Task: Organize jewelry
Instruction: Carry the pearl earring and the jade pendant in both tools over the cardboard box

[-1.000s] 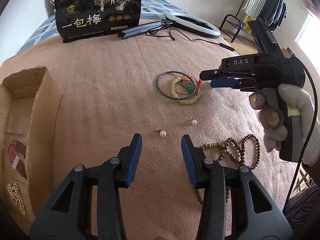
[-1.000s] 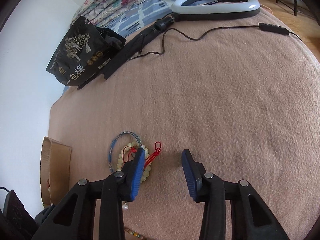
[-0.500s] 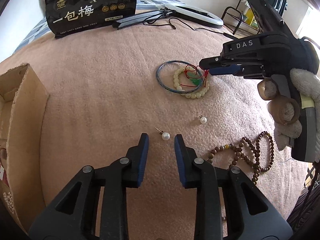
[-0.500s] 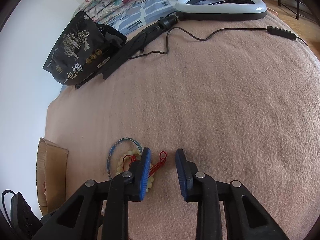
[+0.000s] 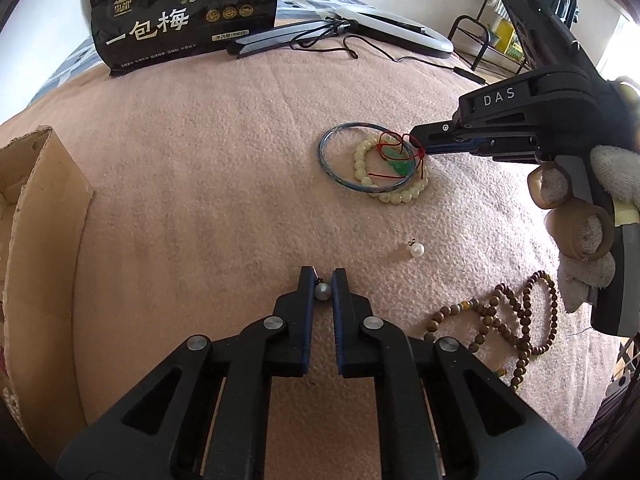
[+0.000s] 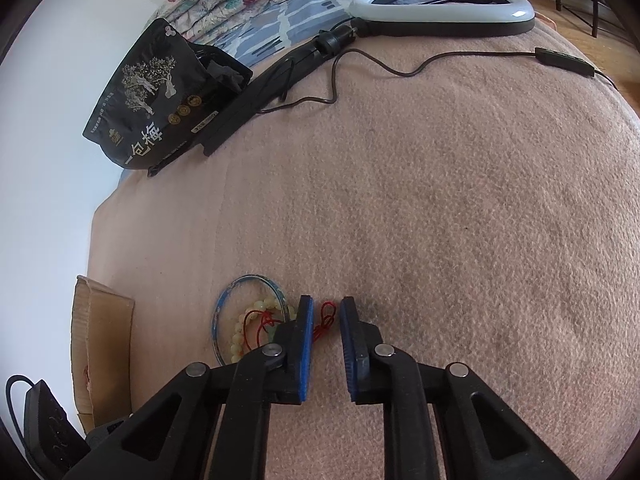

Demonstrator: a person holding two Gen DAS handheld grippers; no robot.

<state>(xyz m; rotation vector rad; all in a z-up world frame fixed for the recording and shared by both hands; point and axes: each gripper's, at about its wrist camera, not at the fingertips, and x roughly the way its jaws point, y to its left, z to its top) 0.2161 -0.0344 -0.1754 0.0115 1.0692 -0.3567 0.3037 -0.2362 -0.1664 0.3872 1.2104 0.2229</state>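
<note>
My left gripper (image 5: pixel 322 280) is shut on a pearl earring (image 5: pixel 322 292) on the pink blanket. A second pearl earring (image 5: pixel 416 249) lies to its right. A blue bangle (image 5: pixel 362 160), a pale bead bracelet (image 5: pixel 394 196) and a green pendant on red cord (image 5: pixel 398 162) lie together further off. My right gripper (image 6: pixel 325 312) is narrowly open, its jaws on either side of the red cord (image 6: pixel 325 320); the left wrist view shows its tips (image 5: pixel 420 146) at the cord. A brown bead necklace (image 5: pixel 508 320) lies at the right.
A cardboard box (image 5: pixel 36 216) stands open at the left, also in the right wrist view (image 6: pixel 100 344). A black snack bag (image 5: pixel 180 12), a ring light (image 6: pixel 444 12) and its cable (image 6: pixel 440 60) lie at the far side of the bed.
My left gripper moved forward and shut on the near pearl earring. My right gripper narrowed its jaws around the red cord.
</note>
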